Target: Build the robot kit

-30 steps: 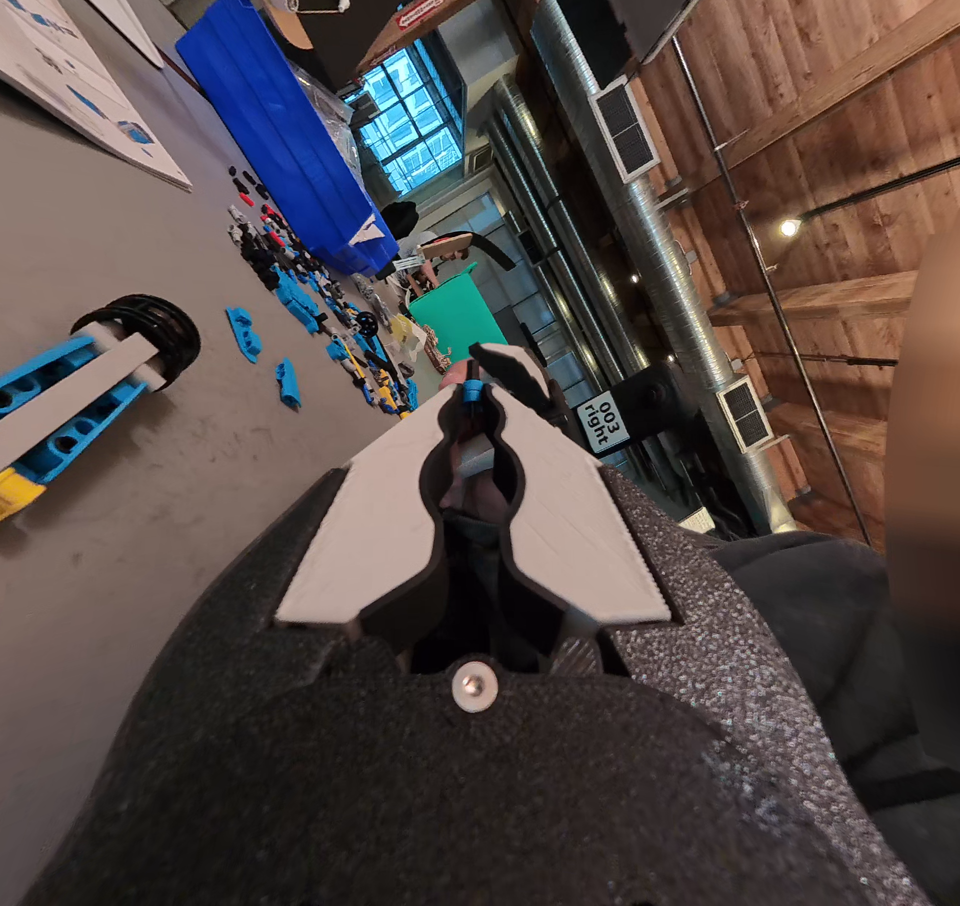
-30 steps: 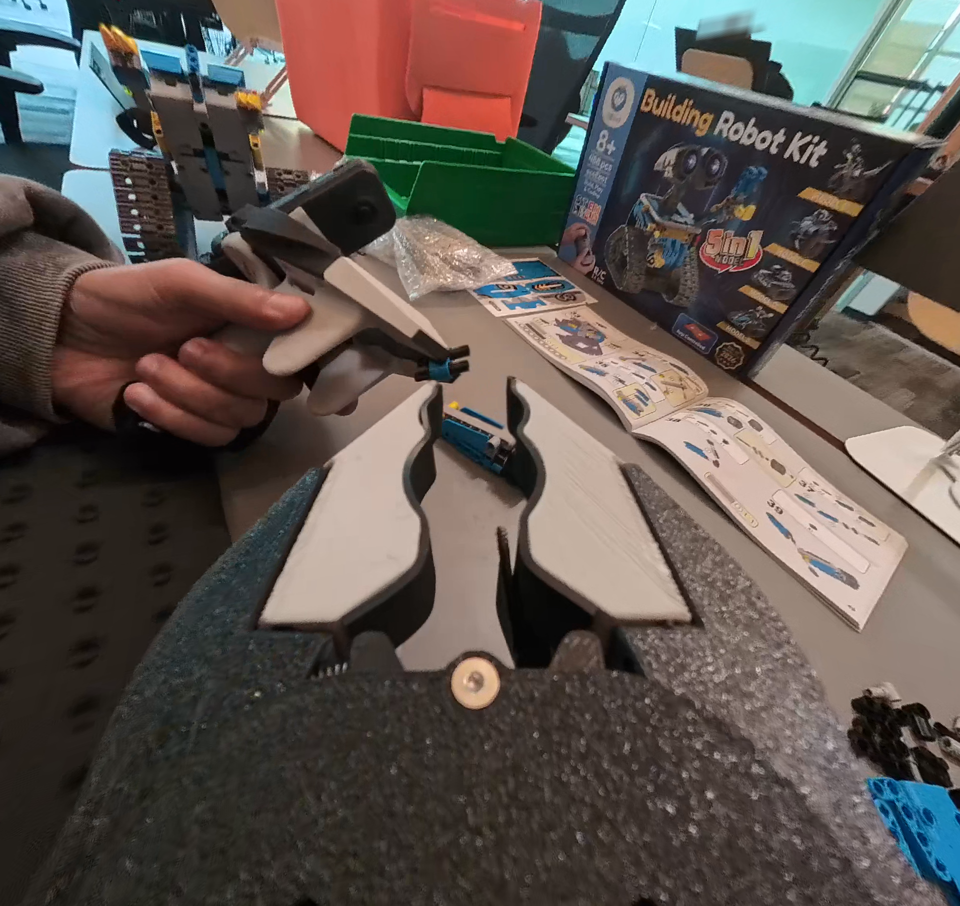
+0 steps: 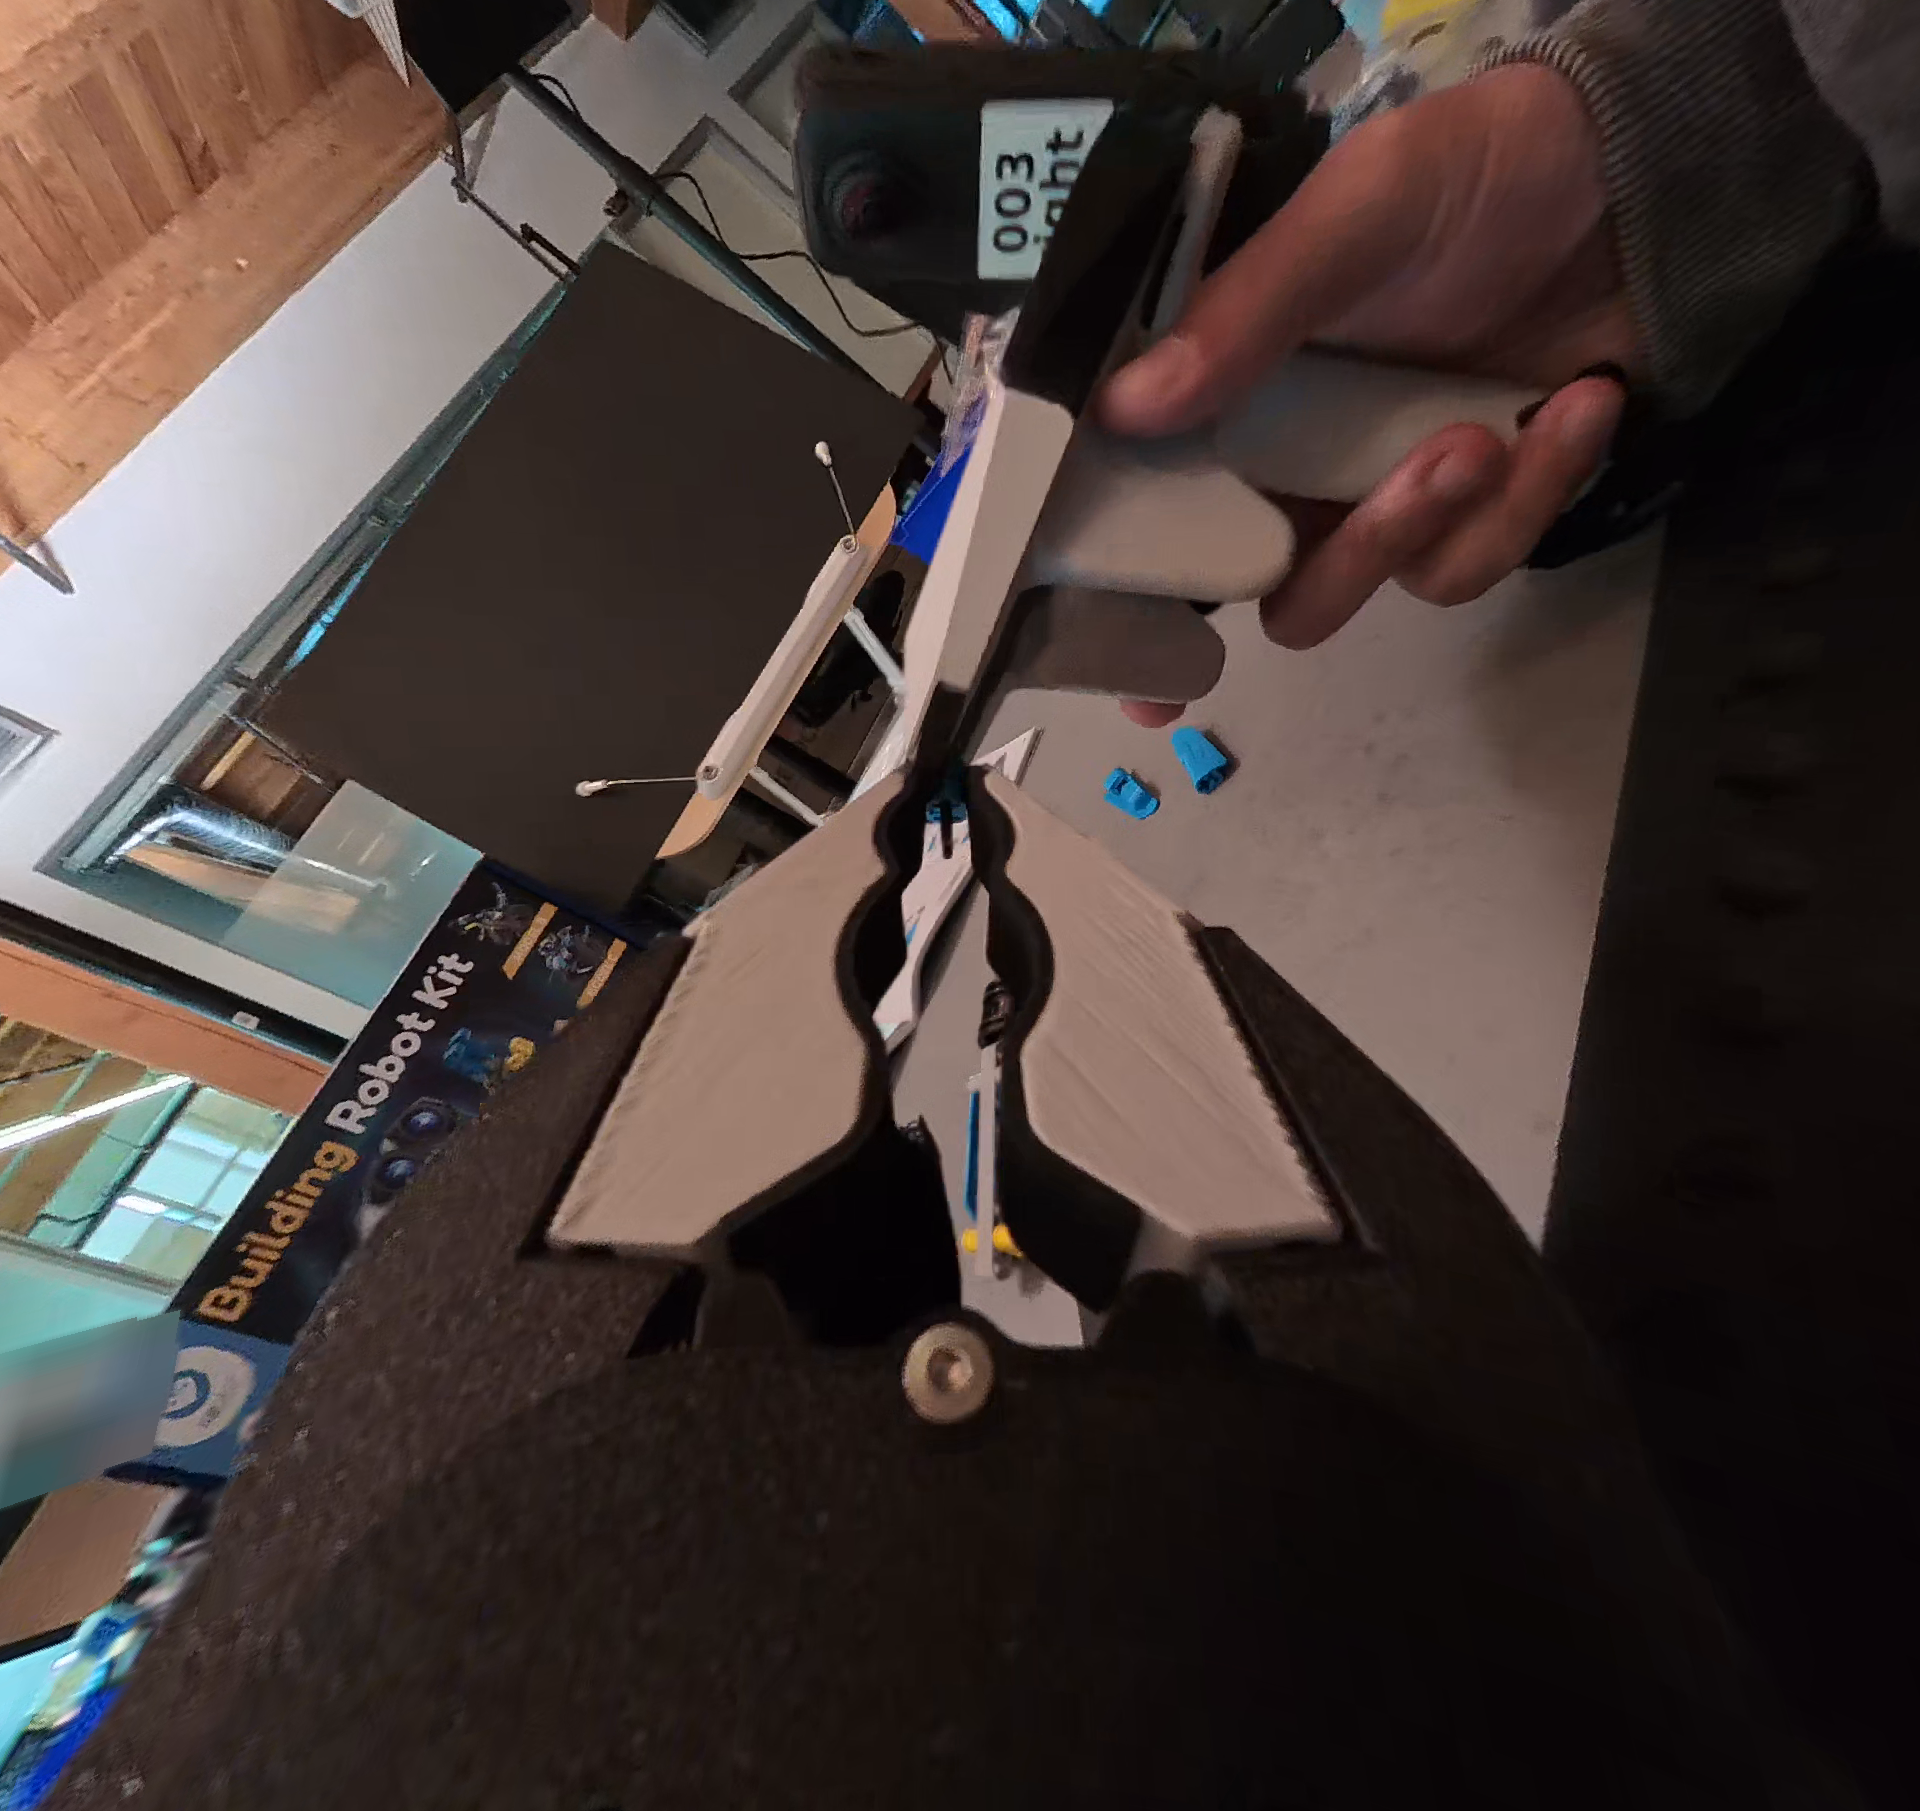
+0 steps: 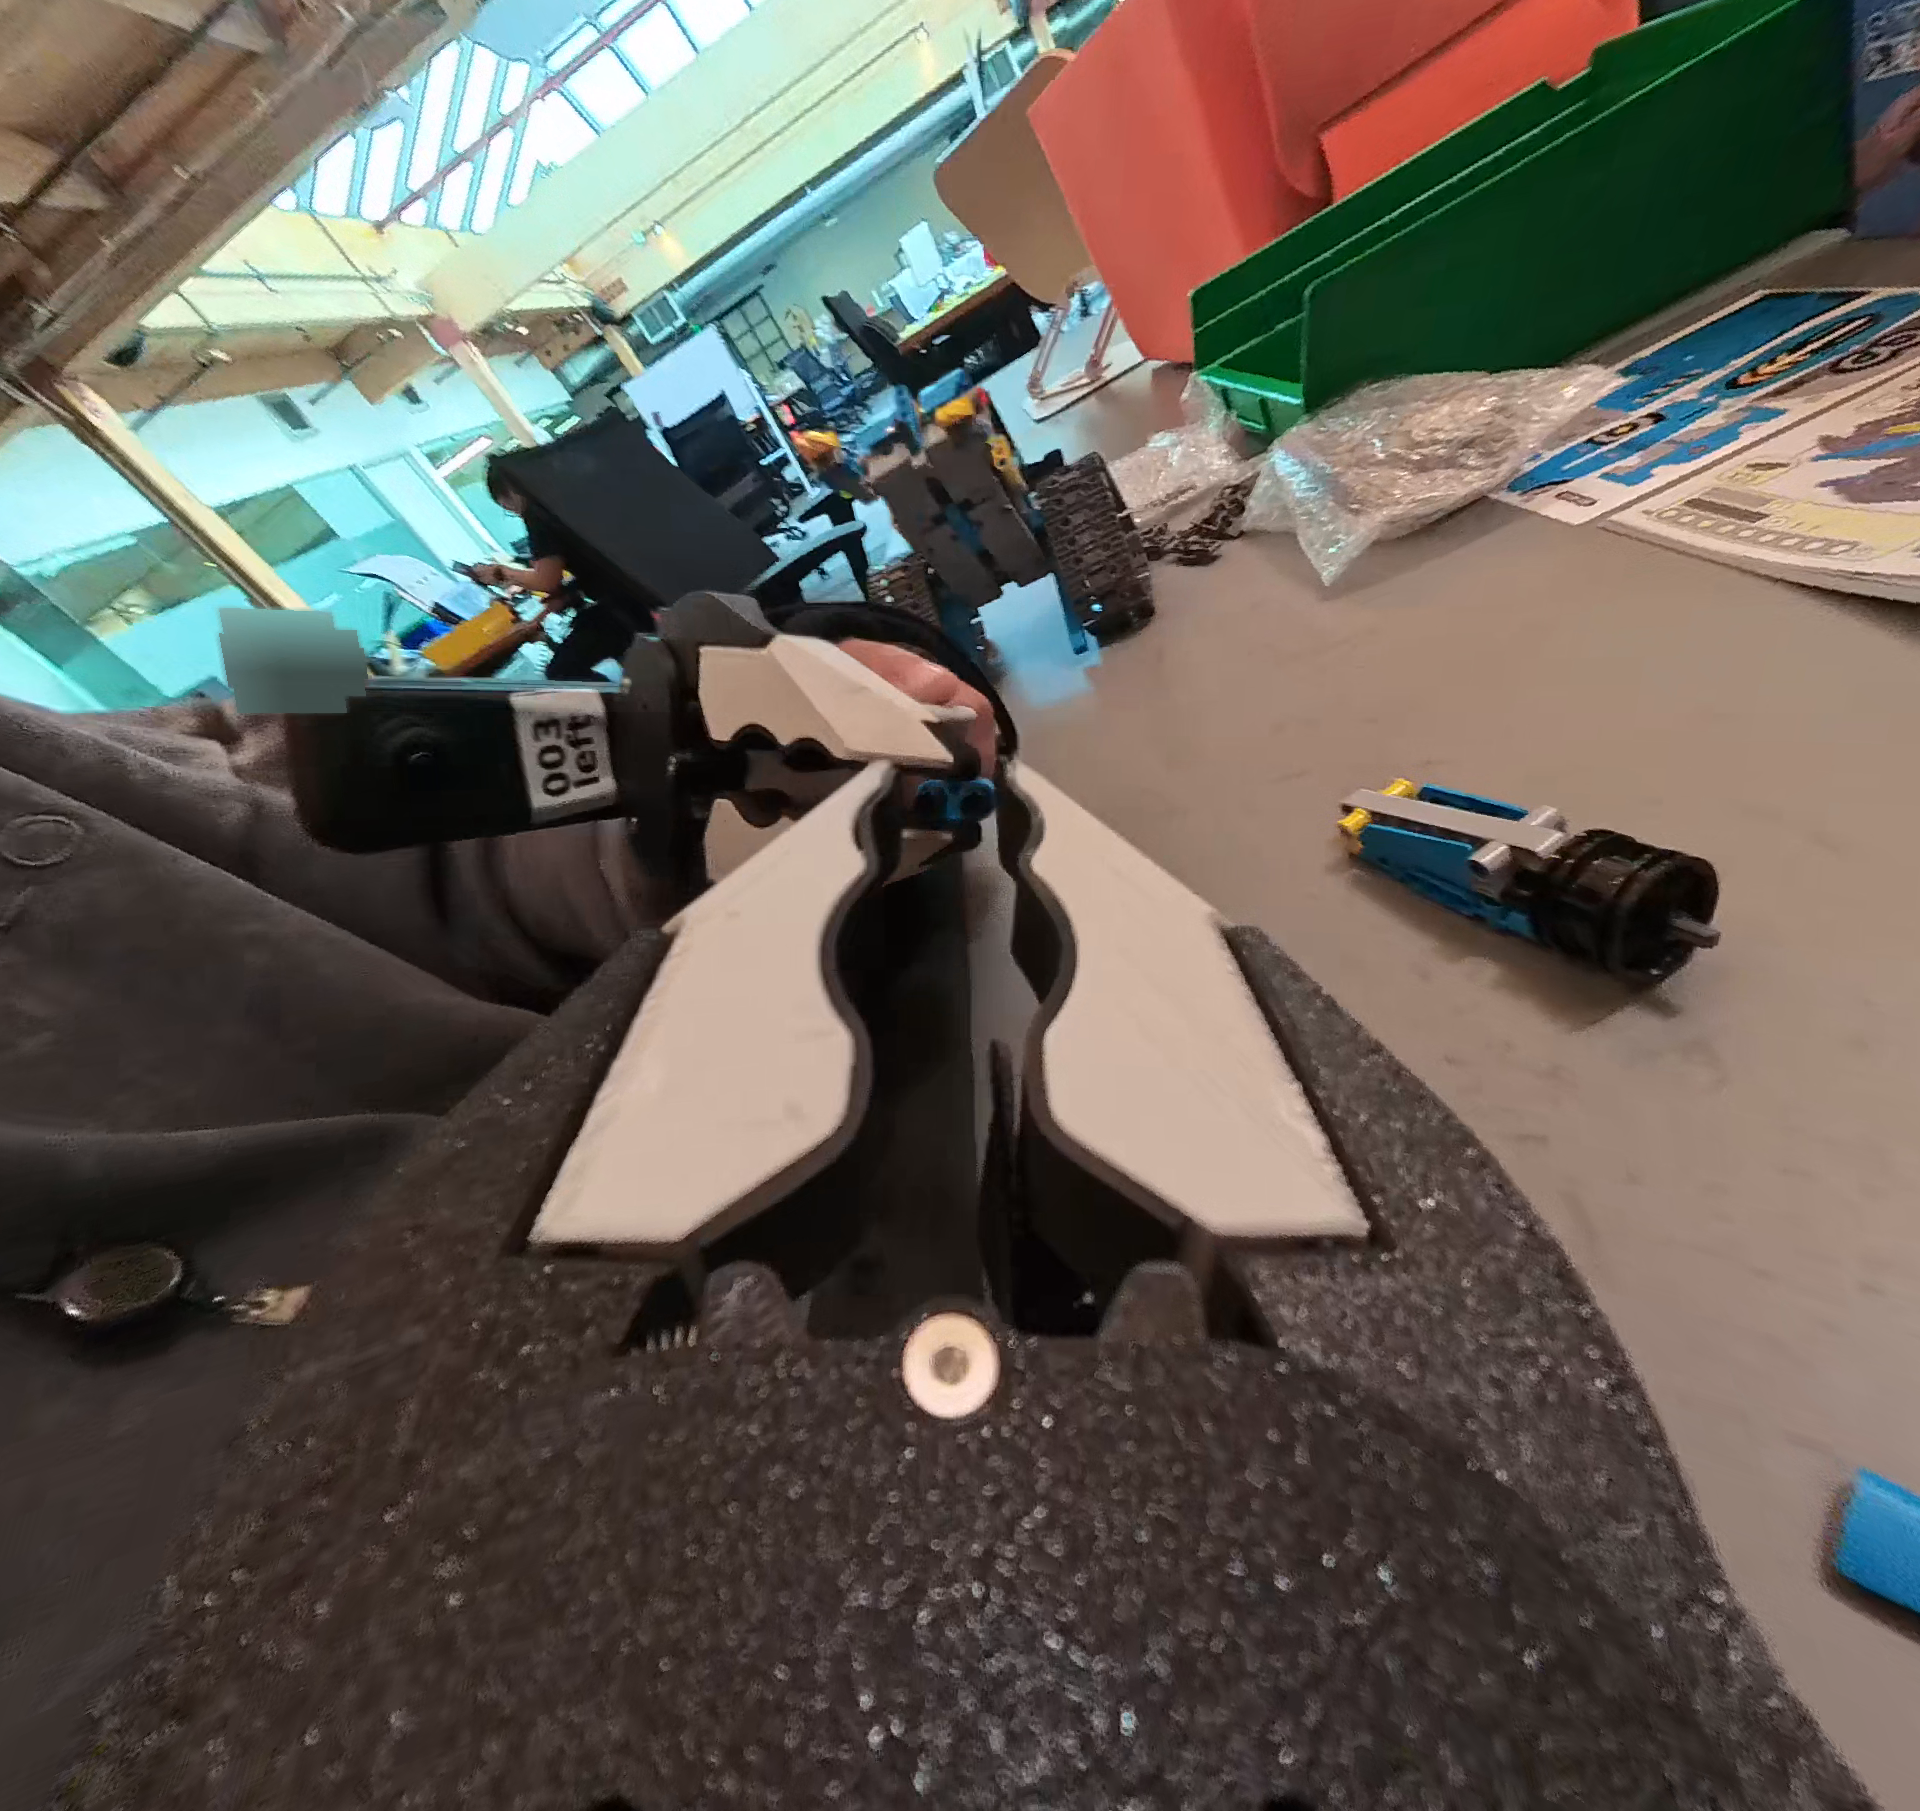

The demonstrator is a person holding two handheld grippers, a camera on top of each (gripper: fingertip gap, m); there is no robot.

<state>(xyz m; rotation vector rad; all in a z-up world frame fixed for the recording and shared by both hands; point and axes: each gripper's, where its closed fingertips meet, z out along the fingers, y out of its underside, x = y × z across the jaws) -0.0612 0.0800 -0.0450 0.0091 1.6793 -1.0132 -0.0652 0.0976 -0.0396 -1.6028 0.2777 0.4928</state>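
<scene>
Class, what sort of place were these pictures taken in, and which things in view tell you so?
Probably a large open workshop or makerspace: a grey worktable strewn with instruction sheets, a half-built tracked model and more desks and office chairs far behind under skylights.

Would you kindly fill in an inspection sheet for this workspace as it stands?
Surface: grey table.
Things in hand: small blue piece, pinched at the tips of the left gripper.
Clutter: blue-and-black assembly lying on its side; plastic bags; printed sheets; green bin; tracked model; two loose blue pieces.
Grippers: left shut on the piece; right gripper open, tips either side of it.
Cables: thin dark cable by the far wall.
Surroundings: kit box, orange seats, seated person far off.
</scene>
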